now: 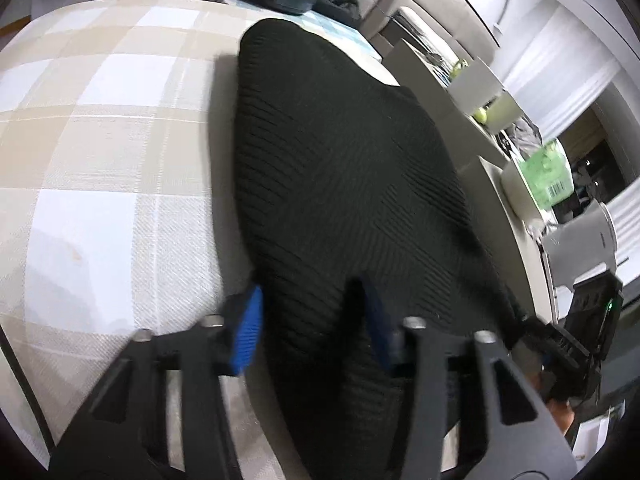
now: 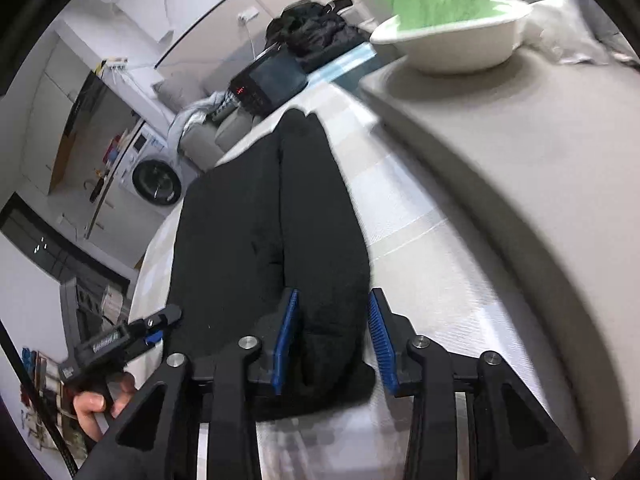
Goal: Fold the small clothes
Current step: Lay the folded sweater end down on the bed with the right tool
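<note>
A black ribbed knit garment (image 1: 344, 184) is lying lengthwise on the beige-and-white checked tablecloth (image 1: 104, 152). The left gripper (image 1: 314, 326) is straddling its near edge, cloth bunching between blue pads; whether they are pinching, I cannot tell. The right gripper (image 2: 334, 340) is sitting unclenched around the other near corner.

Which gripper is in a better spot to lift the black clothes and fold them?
Probably the left gripper: both pads straddle the black garment's near edge. The right gripper holds only its corner.
</note>
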The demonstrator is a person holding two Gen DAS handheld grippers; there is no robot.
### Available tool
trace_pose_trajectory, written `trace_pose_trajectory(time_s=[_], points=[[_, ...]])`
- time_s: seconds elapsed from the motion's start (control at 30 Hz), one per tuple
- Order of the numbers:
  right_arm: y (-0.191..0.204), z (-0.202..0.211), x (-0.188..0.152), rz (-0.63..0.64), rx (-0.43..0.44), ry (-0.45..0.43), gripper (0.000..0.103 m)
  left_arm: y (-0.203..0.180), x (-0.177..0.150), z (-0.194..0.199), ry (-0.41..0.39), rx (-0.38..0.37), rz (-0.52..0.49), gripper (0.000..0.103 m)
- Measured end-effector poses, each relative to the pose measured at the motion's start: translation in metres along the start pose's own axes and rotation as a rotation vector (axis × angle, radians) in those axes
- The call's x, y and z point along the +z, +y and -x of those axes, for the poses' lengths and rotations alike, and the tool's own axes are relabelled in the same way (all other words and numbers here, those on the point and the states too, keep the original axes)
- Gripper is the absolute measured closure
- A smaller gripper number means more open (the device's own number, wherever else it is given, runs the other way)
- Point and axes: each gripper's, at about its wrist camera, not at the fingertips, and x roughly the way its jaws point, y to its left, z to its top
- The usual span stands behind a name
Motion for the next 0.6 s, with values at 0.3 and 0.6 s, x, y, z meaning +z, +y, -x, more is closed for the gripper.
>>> trace_pose_trajectory(time_s=[0.3, 0.6], points=[[0.011, -0.017, -0.019, -0.001, 0.072, 0.084, 0.08, 0.018, -0.01, 0.019, -0.03, -0.024, 0.011, 0.087], [0.047, 0.006, -0.051, 0.185, 0.114, 0.132, 0.076, 0.063, -0.034, 0.079, -0.077, 0.061, 0.054, 0.078]])
